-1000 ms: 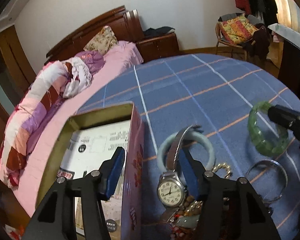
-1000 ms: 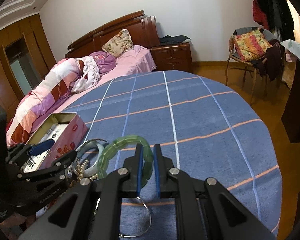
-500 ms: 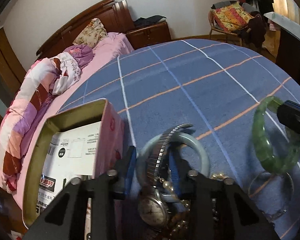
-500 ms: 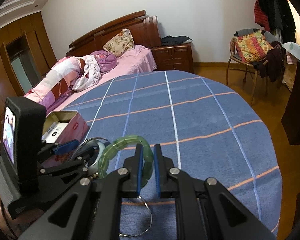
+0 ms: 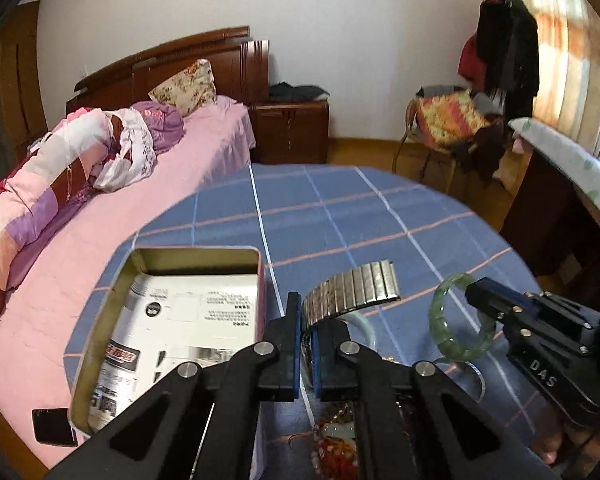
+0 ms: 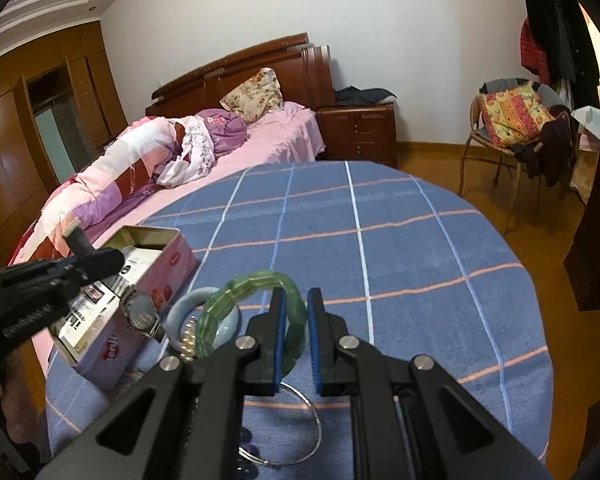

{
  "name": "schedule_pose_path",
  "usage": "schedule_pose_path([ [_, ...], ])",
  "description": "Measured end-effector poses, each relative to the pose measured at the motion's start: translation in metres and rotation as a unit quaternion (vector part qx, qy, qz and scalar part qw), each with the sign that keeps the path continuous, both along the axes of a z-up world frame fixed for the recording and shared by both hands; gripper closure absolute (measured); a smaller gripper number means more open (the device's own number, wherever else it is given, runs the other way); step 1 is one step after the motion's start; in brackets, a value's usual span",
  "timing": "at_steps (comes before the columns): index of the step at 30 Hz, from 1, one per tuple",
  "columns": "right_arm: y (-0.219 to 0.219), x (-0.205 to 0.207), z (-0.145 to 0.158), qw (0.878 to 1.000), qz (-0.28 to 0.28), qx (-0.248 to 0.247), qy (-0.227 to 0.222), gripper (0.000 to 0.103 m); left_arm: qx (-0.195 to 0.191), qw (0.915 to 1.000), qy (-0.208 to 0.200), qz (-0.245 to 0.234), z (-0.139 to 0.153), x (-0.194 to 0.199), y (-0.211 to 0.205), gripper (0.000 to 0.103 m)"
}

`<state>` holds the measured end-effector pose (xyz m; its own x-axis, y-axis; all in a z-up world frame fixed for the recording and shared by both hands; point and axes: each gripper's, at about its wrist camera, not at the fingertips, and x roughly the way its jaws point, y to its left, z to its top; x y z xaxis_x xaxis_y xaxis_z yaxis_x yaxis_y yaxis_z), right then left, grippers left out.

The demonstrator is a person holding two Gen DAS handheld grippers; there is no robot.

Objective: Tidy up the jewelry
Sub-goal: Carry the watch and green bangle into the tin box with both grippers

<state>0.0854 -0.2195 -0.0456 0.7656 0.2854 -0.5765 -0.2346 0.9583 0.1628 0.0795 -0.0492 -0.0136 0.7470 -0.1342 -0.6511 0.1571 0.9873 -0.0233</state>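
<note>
My left gripper [image 5: 306, 344] is shut on the metal band of a wristwatch [image 5: 350, 294] and holds it in the air just right of the open pink tin box [image 5: 100, 320]. From the right wrist view the watch face [image 6: 142, 314] hangs beside the tin [image 6: 156, 276]. My right gripper [image 6: 296, 336] is shut on a green bead bracelet [image 6: 236, 300], lifted above the blue checked tablecloth [image 6: 380, 240]; it also shows in the left wrist view [image 5: 440, 316]. A pale jade bangle [image 6: 184, 308] lies below on the cloth.
A thin silver bangle [image 6: 312, 432] and a heap of beads and pendants [image 5: 336, 440] lie on the cloth near me. Printed paper [image 5: 188, 320] lines the tin. A pink bed [image 6: 220, 152] is on the left, a chair [image 6: 508, 120] on the right.
My left gripper closed on the watch band and lifted the watch off the cloth, beside the tin. The right gripper kept holding the green bracelet, nearly still.
</note>
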Motion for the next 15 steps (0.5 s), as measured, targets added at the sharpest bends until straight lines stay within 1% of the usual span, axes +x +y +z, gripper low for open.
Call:
schedule_pose_path([
  [4, 0.006, -0.002, 0.006, 1.0, 0.009, -0.001, -0.008, 0.089, -0.006, 0.9998, -0.02, 0.002, 0.017, -0.006, 0.009, 0.1],
  [9, 0.021, -0.003, 0.013, 0.999, 0.03, -0.005, -0.013, 0.089, -0.001, 0.9989, -0.044, 0.014, 0.038, -0.009, 0.026, 0.1],
  [15, 0.045, 0.001, 0.024, 0.998, 0.061, -0.013, -0.02, 0.089, 0.01, 0.9981, -0.048, 0.038, 0.039, -0.003, 0.052, 0.1],
])
